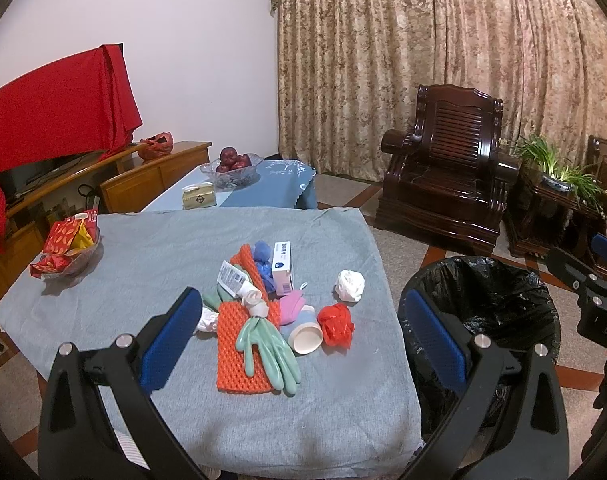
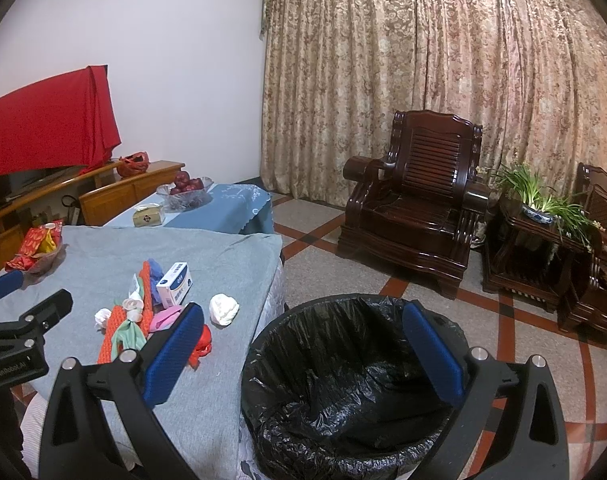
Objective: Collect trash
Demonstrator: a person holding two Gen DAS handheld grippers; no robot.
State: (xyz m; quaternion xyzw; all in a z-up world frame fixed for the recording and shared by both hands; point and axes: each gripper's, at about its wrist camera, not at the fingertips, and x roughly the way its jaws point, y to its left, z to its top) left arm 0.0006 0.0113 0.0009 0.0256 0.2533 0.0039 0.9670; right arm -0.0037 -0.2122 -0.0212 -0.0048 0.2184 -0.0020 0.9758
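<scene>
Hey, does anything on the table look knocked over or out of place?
Yes. The paper cup lies on its side in the pile on the grey tablecloth, its mouth open toward the camera. Nothing appears spilled from it. The bin beside the table looks empty, so no trash seems collected yet.

Right tool's finger [image 2: 175,354] hides most of the red wad [image 2: 202,347].
</scene>
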